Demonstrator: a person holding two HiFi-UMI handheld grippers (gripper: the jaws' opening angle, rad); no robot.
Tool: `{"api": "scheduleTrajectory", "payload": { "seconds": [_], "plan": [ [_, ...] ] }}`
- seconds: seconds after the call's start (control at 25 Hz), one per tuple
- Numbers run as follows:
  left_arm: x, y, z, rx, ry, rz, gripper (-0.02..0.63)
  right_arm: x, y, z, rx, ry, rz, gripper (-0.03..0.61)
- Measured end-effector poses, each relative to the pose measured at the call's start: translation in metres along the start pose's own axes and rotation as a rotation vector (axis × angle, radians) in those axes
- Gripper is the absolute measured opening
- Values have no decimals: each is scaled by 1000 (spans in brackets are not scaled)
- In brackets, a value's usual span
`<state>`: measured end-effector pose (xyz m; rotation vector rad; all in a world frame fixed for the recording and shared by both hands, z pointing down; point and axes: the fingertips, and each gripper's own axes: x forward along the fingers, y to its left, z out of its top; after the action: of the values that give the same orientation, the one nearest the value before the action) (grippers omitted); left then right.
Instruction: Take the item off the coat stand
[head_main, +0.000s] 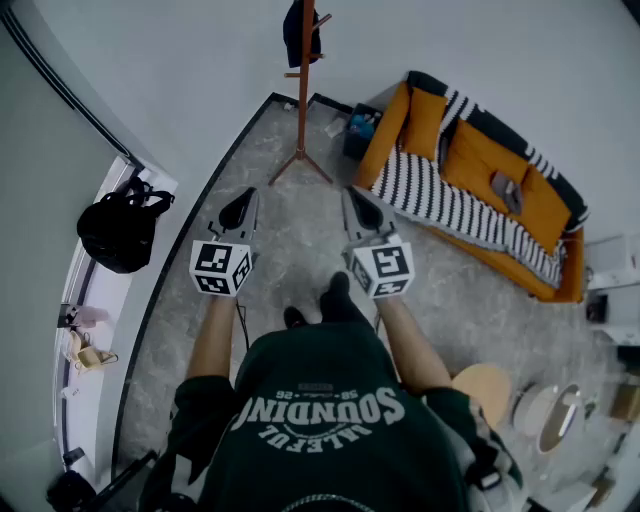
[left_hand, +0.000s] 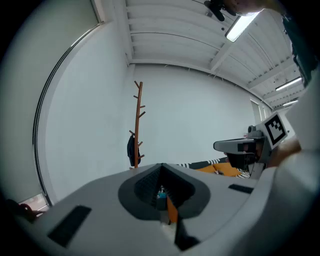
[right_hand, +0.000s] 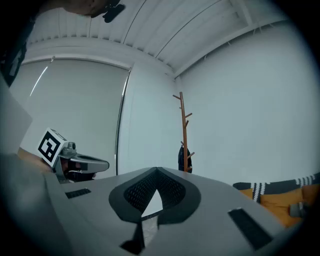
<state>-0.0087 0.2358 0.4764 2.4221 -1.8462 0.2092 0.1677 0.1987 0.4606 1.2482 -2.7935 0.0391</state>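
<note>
- Fingers (head_main: 238, 210) pressed together, empty, on our left gripper (head_main: 247, 197) and right gripper (head_main: 352, 195).
- We read "SOUNDIN" on the sweatshirt (head_main: 320, 405).
- Dark item (head_main: 300, 32) hangs on coat stand (head_main: 303, 100); orange sofa (head_main: 470, 150) nearby.

Coat stand (head_main: 303, 90) at far corner, item (head_main: 300, 32) hung on its upper pegs; sofa (head_main: 480, 180) to its right, bag (head_main: 120, 232) on left ledge (head_main: 100, 300); left gripper (head_main: 240, 205) and right gripper (head_main: 360, 205) side by side, well short of stand.

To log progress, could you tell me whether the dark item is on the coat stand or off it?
On: the dark item hangs from the upper part of the coat stand.
</note>
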Motion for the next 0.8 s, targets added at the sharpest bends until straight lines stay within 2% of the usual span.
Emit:
{"api": "scheduleTrajectory", "payload": {
  "seconds": [0.2, 0.48, 0.8],
  "plan": [
    [-1, -3, 0, 6, -2, -6, 2, -1, 3, 6, 21, -20, 30, 0],
    [-5, -2, -5, 14, -3, -18, 2, 1, 4, 1, 13, -20, 14, 0],
    [-4, 9, -11, -14, -1, -8, 2, 8, 8, -7, 19, 28, 15, 0]
  ]
}}
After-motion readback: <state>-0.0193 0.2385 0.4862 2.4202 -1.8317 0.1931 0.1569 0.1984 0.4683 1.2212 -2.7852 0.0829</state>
